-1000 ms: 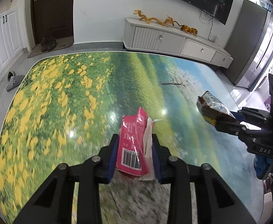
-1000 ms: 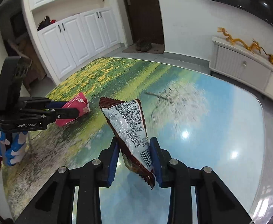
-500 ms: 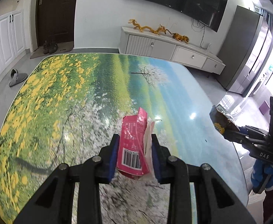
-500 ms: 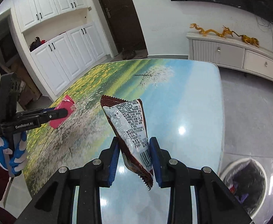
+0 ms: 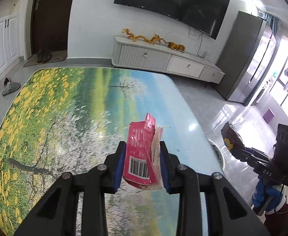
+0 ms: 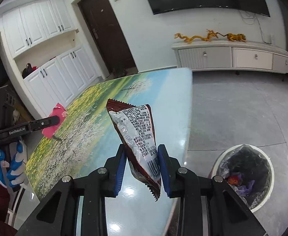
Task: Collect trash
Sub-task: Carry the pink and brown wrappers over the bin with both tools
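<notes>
White bin point(image 6: 218, 163) holds scraps; left tool point(image 5: 143, 164) clamps pink packet point(image 5: 141, 149); right tool point(image 6: 142, 167) clamps brown wrapper point(image 6: 138, 135).

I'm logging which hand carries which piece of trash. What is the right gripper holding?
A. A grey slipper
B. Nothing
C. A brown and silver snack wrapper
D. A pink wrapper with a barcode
C: the right gripper is shut on the brown and silver snack wrapper; the left gripper holds the pink wrapper.

My pink wrapper point(image 5: 141, 153) is crumpled, barcode showing; my brown snack wrapper point(image 6: 138, 137) stands upright; lined white bin point(image 6: 244, 175) on floor.
</notes>
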The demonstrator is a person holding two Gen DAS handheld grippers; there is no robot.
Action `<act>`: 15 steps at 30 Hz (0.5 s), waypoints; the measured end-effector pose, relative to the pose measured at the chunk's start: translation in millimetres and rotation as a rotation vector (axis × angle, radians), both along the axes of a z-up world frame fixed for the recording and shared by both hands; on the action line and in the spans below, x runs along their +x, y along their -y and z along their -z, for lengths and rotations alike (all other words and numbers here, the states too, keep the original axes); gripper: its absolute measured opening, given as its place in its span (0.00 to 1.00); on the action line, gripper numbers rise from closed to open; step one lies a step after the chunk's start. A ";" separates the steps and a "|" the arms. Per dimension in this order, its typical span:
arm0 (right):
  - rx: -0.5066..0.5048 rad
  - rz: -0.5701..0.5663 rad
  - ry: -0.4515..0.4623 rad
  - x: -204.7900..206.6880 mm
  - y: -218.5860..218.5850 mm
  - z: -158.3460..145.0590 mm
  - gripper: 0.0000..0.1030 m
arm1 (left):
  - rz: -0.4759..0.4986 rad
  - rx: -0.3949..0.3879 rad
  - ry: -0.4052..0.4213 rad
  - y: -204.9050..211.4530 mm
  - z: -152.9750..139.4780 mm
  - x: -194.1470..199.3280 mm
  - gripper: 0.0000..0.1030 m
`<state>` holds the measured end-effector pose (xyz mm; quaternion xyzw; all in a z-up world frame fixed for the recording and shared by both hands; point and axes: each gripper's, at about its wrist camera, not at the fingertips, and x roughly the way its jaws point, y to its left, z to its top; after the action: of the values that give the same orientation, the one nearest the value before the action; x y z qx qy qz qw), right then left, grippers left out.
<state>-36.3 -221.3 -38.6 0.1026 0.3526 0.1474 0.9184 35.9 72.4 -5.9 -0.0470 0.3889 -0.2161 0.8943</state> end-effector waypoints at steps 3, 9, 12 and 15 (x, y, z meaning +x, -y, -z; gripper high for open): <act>0.012 0.056 0.022 -10.8 22.7 -0.5 0.29 | 0.035 -0.006 0.005 21.9 -9.5 -0.2 0.30; 0.037 0.211 0.027 -23.8 79.0 7.6 0.29 | 0.137 -0.003 -0.003 87.9 -18.6 11.0 0.30; 0.049 0.274 0.008 -27.5 104.2 15.5 0.29 | 0.204 0.007 -0.017 131.4 -15.8 16.3 0.30; 0.045 0.335 -0.025 -29.0 127.1 26.5 0.29 | 0.268 0.022 -0.040 175.9 -7.1 21.2 0.30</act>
<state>-65.3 -348.4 -65.1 0.1824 0.3387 -0.0013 0.9231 57.1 -103.6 1.2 0.0111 0.4121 -0.3284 0.8499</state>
